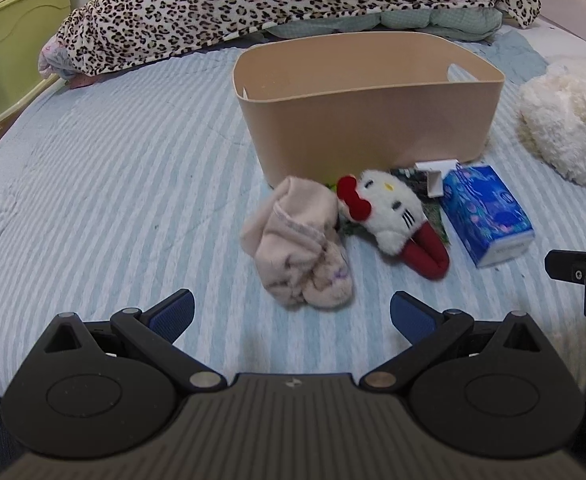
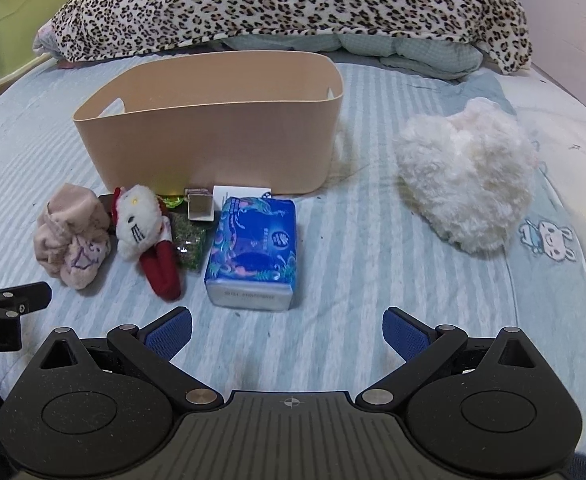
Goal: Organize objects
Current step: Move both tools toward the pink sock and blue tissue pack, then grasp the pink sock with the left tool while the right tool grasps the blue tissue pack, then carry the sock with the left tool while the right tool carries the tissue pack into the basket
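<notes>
A tan bin (image 1: 369,120) (image 2: 213,140) stands on the striped bed. In front of it lie pink socks (image 1: 297,248) (image 2: 71,236), a white cat plush with red legs (image 1: 393,212) (image 2: 139,224), a green packet (image 2: 189,246), a small white box (image 1: 437,178) (image 2: 201,206) and a blue tissue pack (image 1: 487,214) (image 2: 253,252). My left gripper (image 1: 292,316) is open and empty, just short of the socks. My right gripper (image 2: 288,330) is open and empty, just short of the tissue pack.
A fluffy white plush (image 1: 565,124) (image 2: 469,176) lies to the right of the bin. A leopard-print blanket (image 1: 293,4) (image 2: 293,4) is heaped along the far side. A green headboard (image 1: 9,48) stands at the far left.
</notes>
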Motion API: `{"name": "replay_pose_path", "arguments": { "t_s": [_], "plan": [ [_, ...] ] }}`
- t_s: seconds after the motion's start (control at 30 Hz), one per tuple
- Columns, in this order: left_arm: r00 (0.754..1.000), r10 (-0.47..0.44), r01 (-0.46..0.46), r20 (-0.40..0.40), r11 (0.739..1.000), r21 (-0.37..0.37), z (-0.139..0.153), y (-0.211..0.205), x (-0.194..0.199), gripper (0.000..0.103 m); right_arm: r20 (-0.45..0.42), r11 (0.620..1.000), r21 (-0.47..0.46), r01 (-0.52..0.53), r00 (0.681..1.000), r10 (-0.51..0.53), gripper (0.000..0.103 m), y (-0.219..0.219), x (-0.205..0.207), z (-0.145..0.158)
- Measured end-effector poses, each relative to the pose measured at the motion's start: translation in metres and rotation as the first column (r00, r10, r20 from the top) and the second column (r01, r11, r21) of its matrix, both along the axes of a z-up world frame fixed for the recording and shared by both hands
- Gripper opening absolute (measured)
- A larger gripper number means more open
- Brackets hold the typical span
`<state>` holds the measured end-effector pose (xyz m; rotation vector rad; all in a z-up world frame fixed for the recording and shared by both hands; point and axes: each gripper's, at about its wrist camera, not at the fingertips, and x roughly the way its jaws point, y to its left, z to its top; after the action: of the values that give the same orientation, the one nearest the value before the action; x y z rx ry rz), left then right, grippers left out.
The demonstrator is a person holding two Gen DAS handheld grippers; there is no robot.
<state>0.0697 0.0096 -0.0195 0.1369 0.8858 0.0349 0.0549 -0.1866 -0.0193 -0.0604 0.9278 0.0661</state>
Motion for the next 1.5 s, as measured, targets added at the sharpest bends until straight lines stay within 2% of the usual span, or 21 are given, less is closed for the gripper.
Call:
{"name": "replay_pose_path", "arguments": {
  "t_s": [0.37, 0.53, 0.57, 0.6, 0.7, 0.73, 0.83, 0.87, 0.9, 0.93, 1.0, 1.17, 1.33, 1.5],
  "plan": [
    [0.999, 0.029, -0.029, -0.016, 0.999, 0.021, -0.020, 0.009, 0.048, 0.103, -0.067, 0.999, 0.054, -0.002, 0.998, 0.005, 0.103, 0.000, 0.050, -0.016],
    [0.999, 0.009, -0.009, -0.037, 1.000, 0.003, -0.037, 0.012, 0.062, 0.102, -0.084, 0.996, 0.084, -0.022, 0.996, 0.029, 0.103, 0.010, 0.070, -0.028],
    [0.999, 0.001, -0.001, -0.033, 1.000, -0.006, -0.040, 0.013, 0.064, 0.100, -0.089, 0.996, 0.083, -0.026, 0.996, 0.033, 0.103, 0.012, 0.073, -0.031],
    [1.000, -0.009, 0.008, -0.030, 1.000, -0.014, -0.044, 0.014, 0.065, 0.093, -0.095, 0.997, 0.075, -0.027, 0.995, 0.034, 0.103, 0.015, 0.076, -0.035],
    [0.998, -0.035, 0.030, -0.054, 0.996, -0.079, -0.053, 0.016, 0.070, 0.085, -0.118, 0.998, 0.055, -0.025, 0.993, 0.031, 0.101, 0.019, 0.082, -0.047],
    [0.997, -0.043, 0.037, -0.058, 0.995, -0.096, -0.055, 0.017, 0.070, 0.077, -0.129, 0.998, 0.059, -0.025, 0.991, 0.032, 0.095, 0.019, 0.083, -0.051],
    [0.996, -0.068, 0.060, -0.066, 0.992, -0.113, -0.057, 0.016, 0.069, 0.065, -0.166, 0.997, 0.077, -0.019, 0.986, 0.032, 0.082, 0.018, 0.085, -0.061],
    [0.996, -0.071, 0.063, -0.061, 0.991, -0.120, -0.055, 0.016, 0.068, 0.064, -0.173, 0.997, 0.078, -0.017, 0.984, 0.030, 0.080, 0.018, 0.085, -0.063],
    [0.996, -0.072, 0.065, -0.054, 0.990, -0.123, -0.054, 0.016, 0.066, 0.062, -0.175, 0.997, 0.078, -0.016, 0.984, 0.029, 0.074, 0.018, 0.085, -0.065],
    [0.996, -0.070, 0.064, -0.048, 0.990, -0.126, -0.053, 0.016, 0.064, 0.059, -0.170, 0.997, 0.079, -0.016, 0.985, 0.030, 0.066, 0.018, 0.083, -0.065],
    [0.997, -0.068, 0.062, -0.043, 0.989, -0.135, -0.052, 0.017, 0.061, 0.055, -0.158, 0.996, 0.089, -0.019, 0.987, 0.033, 0.064, 0.019, 0.080, -0.064],
    [0.998, -0.065, 0.061, -0.025, 0.989, -0.131, -0.045, 0.021, 0.053, 0.046, -0.106, 0.997, 0.076, -0.028, 0.994, 0.036, 0.061, 0.018, 0.067, -0.057],
    [0.999, -0.045, 0.046, 0.005, 0.991, -0.128, -0.030, 0.027, 0.033, 0.045, -0.061, 0.997, 0.080, -0.017, 0.998, 0.021, 0.061, 0.012, 0.048, -0.041],
    [0.996, -0.034, 0.044, 0.077, 0.990, -0.133, 0.000, 0.035, 0.022, 0.045, 0.009, 0.996, 0.091, -0.009, 1.000, 0.009, 0.061, 0.005, 0.033, -0.013]
  ]
}}
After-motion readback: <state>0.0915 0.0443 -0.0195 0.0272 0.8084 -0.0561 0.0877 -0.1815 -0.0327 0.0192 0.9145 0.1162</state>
